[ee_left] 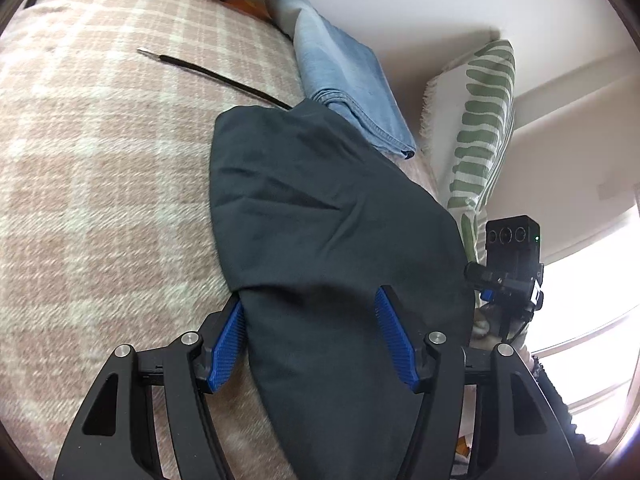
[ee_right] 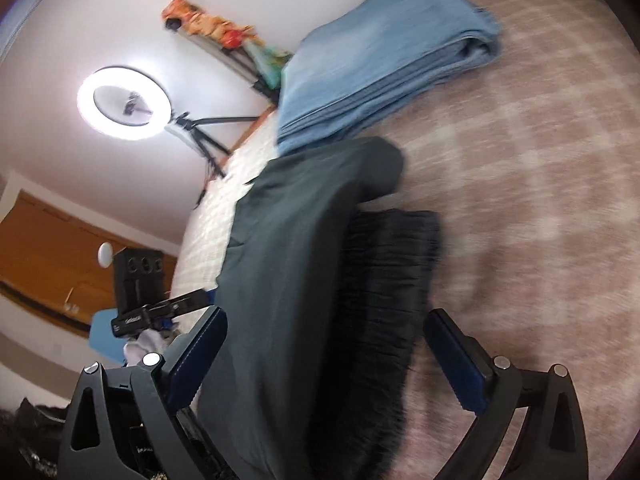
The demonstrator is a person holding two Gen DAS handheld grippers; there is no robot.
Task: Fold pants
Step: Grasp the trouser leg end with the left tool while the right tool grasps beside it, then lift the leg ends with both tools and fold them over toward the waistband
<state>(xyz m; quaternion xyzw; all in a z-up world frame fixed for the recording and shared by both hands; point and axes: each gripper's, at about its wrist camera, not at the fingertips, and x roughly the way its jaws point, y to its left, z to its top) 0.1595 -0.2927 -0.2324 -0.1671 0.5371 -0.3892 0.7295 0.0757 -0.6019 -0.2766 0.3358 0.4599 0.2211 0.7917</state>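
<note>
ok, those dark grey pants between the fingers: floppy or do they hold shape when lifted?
Likely floppy: the dark grey fabric pants drape in soft creases over the pink plaid blanket. Probably light, since the cloth looks thin. The gathered waistband may bunch. Both the left hand-held gripper and the right hand-held gripper are open astride them.

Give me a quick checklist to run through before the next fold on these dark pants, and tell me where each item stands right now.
1. Left gripper open around the dark pants: ok, jaws spread with cloth between them.
2. Right gripper open around the pants: ok, jaws wide with cloth between them.
3. Either gripper actually pinching cloth: not ok, neither is shut.
4. Pants lying flat: not ok, creases show in the left wrist view and a bunched edge in the right.
5. Folded blue jeans clear of the pants: not ok, the dark cloth reaches their edge.
6. Black drawstring tucked in: not ok, it trails out over the plaid blanket.
</note>
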